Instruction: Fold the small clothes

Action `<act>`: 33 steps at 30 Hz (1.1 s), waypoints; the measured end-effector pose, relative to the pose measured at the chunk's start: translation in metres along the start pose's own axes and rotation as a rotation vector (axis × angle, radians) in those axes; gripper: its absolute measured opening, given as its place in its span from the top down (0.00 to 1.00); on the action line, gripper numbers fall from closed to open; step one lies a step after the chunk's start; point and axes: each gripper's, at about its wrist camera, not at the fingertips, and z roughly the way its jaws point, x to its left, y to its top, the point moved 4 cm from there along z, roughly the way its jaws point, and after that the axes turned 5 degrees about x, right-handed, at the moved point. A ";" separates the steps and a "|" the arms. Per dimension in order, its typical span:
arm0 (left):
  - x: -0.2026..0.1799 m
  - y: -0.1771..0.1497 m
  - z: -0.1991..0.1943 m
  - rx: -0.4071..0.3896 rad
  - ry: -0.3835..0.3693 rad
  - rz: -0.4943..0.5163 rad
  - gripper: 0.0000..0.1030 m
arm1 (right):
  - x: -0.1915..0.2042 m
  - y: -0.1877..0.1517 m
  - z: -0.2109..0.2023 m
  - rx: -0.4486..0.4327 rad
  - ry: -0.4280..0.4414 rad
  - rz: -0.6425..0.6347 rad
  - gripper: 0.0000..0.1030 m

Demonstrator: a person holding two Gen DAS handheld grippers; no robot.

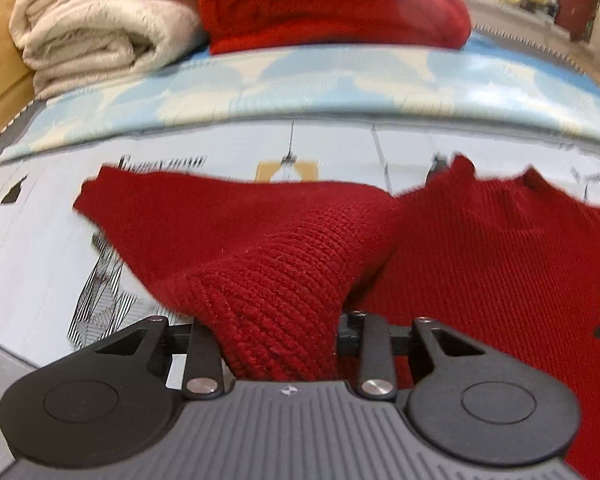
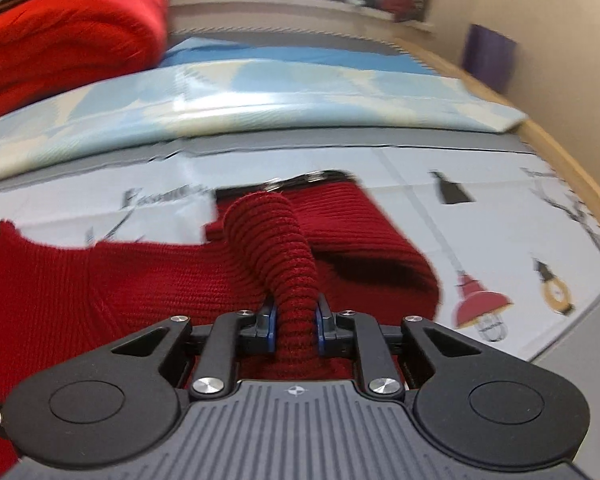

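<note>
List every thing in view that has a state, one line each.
Left claw: shut on a bunched fold of the red knit sweater.
Right claw: shut on a rolled ridge of the sweater.
Red knit sweater: spread on the printed sheet, pinched up at both claws.
Red blanket: folded.
Cream blanket: folded.

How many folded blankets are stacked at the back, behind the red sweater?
2: a cream blanket at back left and a red blanket beside it, to its right. Others may sit out of frame.
</note>
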 end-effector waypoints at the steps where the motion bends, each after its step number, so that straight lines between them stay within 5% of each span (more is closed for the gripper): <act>1: -0.001 0.004 -0.002 -0.026 -0.002 -0.006 0.67 | -0.006 0.001 -0.001 -0.015 -0.024 0.022 0.84; 6: -0.001 0.019 -0.003 -0.061 -0.003 -0.037 0.68 | -0.037 0.002 -0.002 -0.054 -0.187 0.116 0.83; 11: 0.003 0.015 0.003 -0.021 -0.001 -0.008 0.61 | -0.042 -0.009 0.022 0.024 -0.199 0.046 0.77; 14: 0.016 0.009 0.006 0.039 -0.028 -0.068 0.47 | -0.038 -0.012 0.022 0.022 -0.160 0.007 0.64; 19: 0.038 -0.007 -0.005 0.126 -0.114 -0.215 0.43 | -0.038 -0.011 -0.003 0.020 -0.074 0.038 0.47; 27: 0.055 -0.032 -0.076 0.095 -0.136 -0.238 0.41 | -0.056 -0.008 -0.096 -0.089 0.085 0.123 0.49; 33: 0.057 -0.057 -0.152 0.066 -0.168 -0.193 0.41 | -0.076 -0.041 -0.175 -0.133 0.195 0.144 0.51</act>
